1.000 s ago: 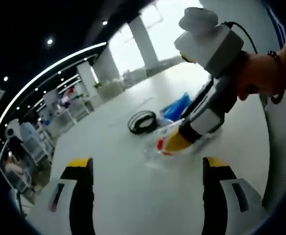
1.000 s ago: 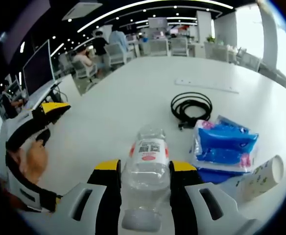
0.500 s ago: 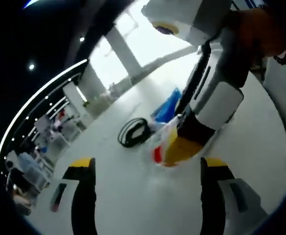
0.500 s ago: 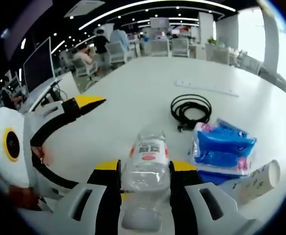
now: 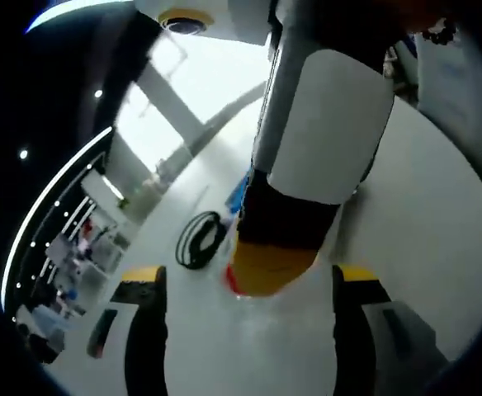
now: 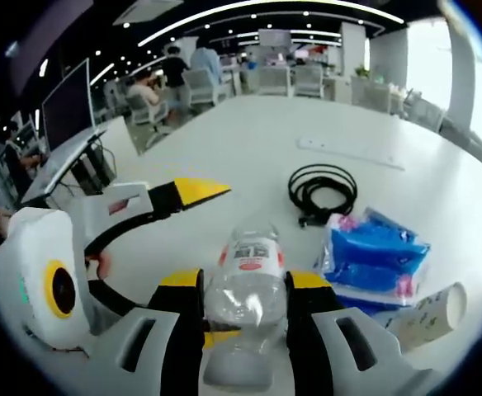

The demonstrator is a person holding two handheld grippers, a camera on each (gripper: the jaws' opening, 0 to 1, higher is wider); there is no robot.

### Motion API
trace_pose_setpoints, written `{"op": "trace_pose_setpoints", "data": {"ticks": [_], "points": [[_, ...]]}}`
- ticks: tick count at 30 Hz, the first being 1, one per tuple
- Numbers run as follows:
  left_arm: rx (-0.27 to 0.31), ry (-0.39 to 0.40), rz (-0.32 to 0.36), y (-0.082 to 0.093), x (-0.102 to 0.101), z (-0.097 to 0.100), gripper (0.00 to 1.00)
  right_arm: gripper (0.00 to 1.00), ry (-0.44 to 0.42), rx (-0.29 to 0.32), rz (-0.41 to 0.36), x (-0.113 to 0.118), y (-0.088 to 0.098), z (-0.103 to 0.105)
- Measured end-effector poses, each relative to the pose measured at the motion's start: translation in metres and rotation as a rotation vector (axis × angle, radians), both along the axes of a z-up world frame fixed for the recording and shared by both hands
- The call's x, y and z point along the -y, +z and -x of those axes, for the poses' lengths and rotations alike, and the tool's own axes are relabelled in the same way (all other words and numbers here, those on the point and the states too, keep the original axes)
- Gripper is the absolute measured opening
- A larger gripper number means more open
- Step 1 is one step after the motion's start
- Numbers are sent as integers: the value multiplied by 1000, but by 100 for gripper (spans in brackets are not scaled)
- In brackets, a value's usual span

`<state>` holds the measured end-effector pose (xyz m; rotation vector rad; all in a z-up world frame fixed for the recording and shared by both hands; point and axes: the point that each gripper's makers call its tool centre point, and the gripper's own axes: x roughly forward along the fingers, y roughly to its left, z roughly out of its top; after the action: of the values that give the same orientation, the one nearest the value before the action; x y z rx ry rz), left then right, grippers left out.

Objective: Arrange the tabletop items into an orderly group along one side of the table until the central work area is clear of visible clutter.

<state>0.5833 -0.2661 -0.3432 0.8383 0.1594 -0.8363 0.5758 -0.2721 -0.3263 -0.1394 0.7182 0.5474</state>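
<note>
A clear bottle (image 6: 245,289) with a red-and-white label is seen between the yellow-tipped black jaws of the right tool (image 6: 245,285). Right of it, a blue packet (image 6: 373,256) with pink marks and a white printed cup (image 6: 431,313) are seen; ahead, a black cable (image 6: 323,186). The bench (image 6: 224,157) is white. The left tool (image 6: 125,223) is white with yellow tips.

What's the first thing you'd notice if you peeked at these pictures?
In the right gripper view, the clear plastic bottle lying squeezed between the right gripper's yellow-tipped jaws jumps out first, with the left gripper pointing in from the left. Right of the bottle sit bright blue packets, a coiled black cable beyond them and a paper cup at the edge. In the left gripper view, the right gripper looms huge and close.
</note>
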Motion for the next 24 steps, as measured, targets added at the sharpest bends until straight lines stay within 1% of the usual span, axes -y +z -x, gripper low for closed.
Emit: {"op": "trace_pose_setpoints", "data": {"ticks": [2, 5, 8, 9, 11, 13, 14, 18, 20, 21, 23, 24], "points": [[19, -27, -25, -2, 2, -1, 77, 37, 1, -2, -1, 0, 0, 0], [25, -56, -48, -6, 6, -3, 75, 37, 3, -2, -4, 0, 1, -1], [34, -74, -32, -4, 12, -4, 71, 37, 0, 2, -10, -1, 3, -2], [41, -81, -29, -3, 13, -5, 68, 37, -2, 1, -11, 0, 3, -3], [39, -88, 2, 0, 18, -6, 65, 37, -14, -6, -25, 0, 4, -4], [52, -96, -17, 0, 20, -7, 64, 37, -16, -8, -27, 0, 5, -4], [53, -100, -23, -1, 20, -7, 62, 37, -17, -7, -29, 0, 5, -4], [47, -99, -26, -4, 20, -9, 49, 37, -21, -4, -34, 0, 7, -4], [41, -101, -30, -6, 19, -9, 46, 38, -25, -3, -40, 0, 9, -4], [53, -101, -28, -4, 20, -10, 45, 38, -29, -1, -43, 1, 9, -5], [30, -90, -2, -3, 19, -11, 45, 39, -22, 16, -40, 0, 11, -7], [35, -91, 0, -2, 19, -12, 44, 39, -28, 15, -43, 0, 12, -8]]}}
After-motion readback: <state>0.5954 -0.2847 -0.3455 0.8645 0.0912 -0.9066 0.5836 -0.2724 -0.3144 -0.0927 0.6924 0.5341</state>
